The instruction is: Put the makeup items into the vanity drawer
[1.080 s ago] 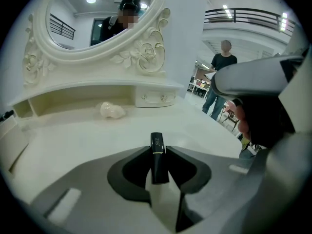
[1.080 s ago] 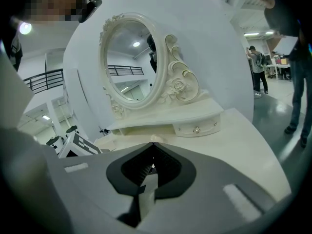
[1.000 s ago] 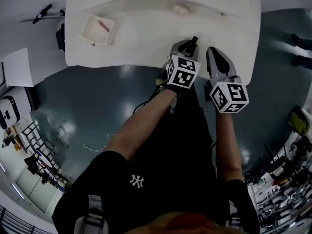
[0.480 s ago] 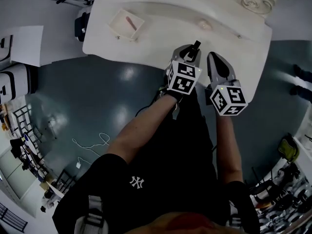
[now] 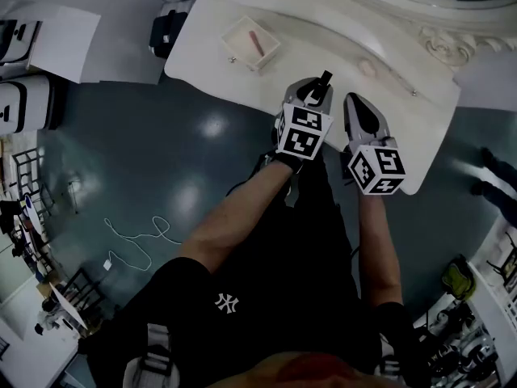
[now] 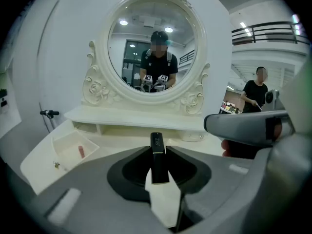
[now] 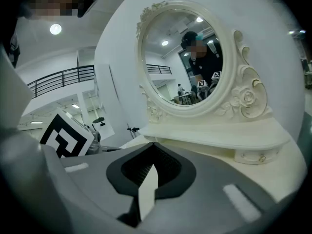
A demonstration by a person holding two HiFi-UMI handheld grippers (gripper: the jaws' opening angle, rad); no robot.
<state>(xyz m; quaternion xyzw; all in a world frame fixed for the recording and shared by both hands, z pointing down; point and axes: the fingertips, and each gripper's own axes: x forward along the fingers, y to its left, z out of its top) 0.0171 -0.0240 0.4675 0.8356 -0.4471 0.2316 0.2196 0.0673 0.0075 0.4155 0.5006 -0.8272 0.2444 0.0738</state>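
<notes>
From my remote seat, the left hand-held gripper (image 5: 317, 90) is clenched on a slim black makeup tube (image 5: 323, 78). In the left gripper view the jaws press on the tube's (image 6: 157, 147) lower half from both sides. It stands upright between them, with its top sticking out past the fingertips toward 12 o'clock.

The right hand-held gripper (image 5: 354, 95) sits just beside the left one, at its 3 o'clock. In its own view the jaws (image 7: 151, 152) are pressed together with nothing between them. Both grippers hang over the near edge of the white vanity tabletop (image 5: 323, 31), and I cannot tell whether they touch it.

In the head view a small white drawer (image 5: 234, 32) lies open on the tabletop at about 10 o'clock from the left gripper, well apart from it. A pink stick-shaped makeup item (image 5: 257, 43) lies inside the drawer. In the left gripper view the drawer (image 6: 61, 143) shows at about 9 o'clock from the held tube, with the pink item (image 6: 81, 151) flat on its floor.

Straight ahead stands the oval mirror (image 6: 155, 48) in a carved white frame, above a low shelf (image 6: 131, 118). The mirror reflects the person holding both grippers. The right gripper view catches the same mirror (image 7: 185, 57) at an angle, and the left gripper's marker cube (image 7: 66, 135) shows at 9 o'clock.
</notes>
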